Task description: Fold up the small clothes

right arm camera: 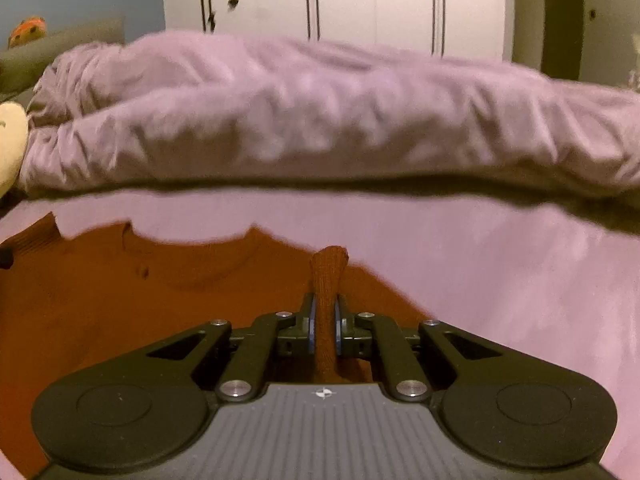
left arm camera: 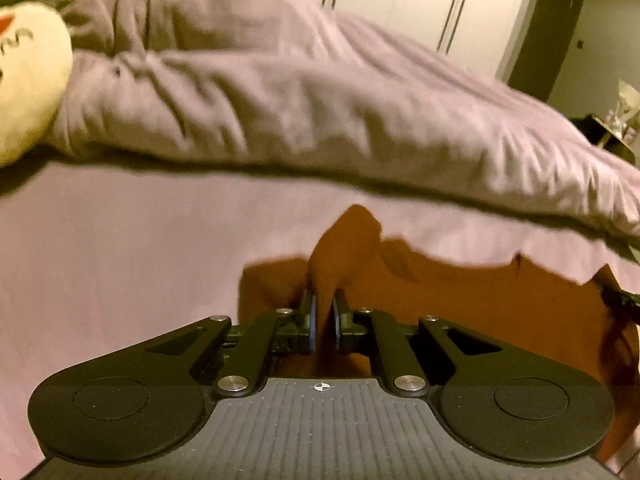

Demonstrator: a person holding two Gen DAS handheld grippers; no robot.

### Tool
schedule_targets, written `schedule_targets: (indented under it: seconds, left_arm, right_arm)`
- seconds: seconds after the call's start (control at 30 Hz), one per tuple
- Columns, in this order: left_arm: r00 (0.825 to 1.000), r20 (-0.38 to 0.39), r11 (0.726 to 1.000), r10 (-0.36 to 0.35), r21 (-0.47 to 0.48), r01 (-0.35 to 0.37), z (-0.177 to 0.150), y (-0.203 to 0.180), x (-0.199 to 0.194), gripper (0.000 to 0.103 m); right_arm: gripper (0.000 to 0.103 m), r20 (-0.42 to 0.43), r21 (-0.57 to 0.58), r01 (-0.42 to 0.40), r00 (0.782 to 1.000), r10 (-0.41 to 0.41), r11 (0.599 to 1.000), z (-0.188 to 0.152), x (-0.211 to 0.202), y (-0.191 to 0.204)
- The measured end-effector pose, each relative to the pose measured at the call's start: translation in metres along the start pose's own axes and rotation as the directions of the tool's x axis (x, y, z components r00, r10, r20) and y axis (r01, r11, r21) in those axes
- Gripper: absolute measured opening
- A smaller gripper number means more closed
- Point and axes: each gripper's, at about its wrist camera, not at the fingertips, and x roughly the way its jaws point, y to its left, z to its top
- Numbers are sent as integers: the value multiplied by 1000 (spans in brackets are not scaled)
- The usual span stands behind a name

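Note:
An orange-brown knitted garment (left arm camera: 480, 300) lies spread on the pink bed sheet (left arm camera: 120, 260). My left gripper (left arm camera: 324, 304) is shut on a bunched fold of the garment near its left edge, and the fold sticks up between the fingers. In the right wrist view the same garment (right arm camera: 140, 300) fills the lower left. My right gripper (right arm camera: 325, 308) is shut on a ribbed edge of the garment at its right side, and the pinched cloth stands up past the fingertips. Both views are blurred.
A crumpled pink duvet (left arm camera: 280, 100) lies across the bed behind the garment, also in the right wrist view (right arm camera: 320, 120). A cream plush toy (left arm camera: 28, 80) sits at the far left. White wardrobe doors (right arm camera: 360, 0) stand behind the bed.

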Motion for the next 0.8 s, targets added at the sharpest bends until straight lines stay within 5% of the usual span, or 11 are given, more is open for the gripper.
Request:
schedule_targets:
  seconds: [0.2,0.43,0.57,0.7,0.8]
  left_arm:
    - [994,81,997,72,5,-72,21,-10,4,10]
    - [979,2,975,204,86,-203,7,-23,42,12]
    - [974,-13,969,227,98,-225,-8,-18,37,32]
    - [978,-31,974,208,100,-204,-25,-11,19,48]
    - [979,-46,976,200,92,-195,-42,-6,5,60]
  right_arm:
    - [7,88,-73,96,992,-90,993,21,3,11]
    - [8,85,-133,203,978,-192,970,24,30,25]
    - [19,54,-136,278,960,-273,951,15,32,27]
    - [47,36,-63,195,981,-193,979,-9,-3,21]
    - [47,15,-11,143,990,-143,990,-40,-36,17]
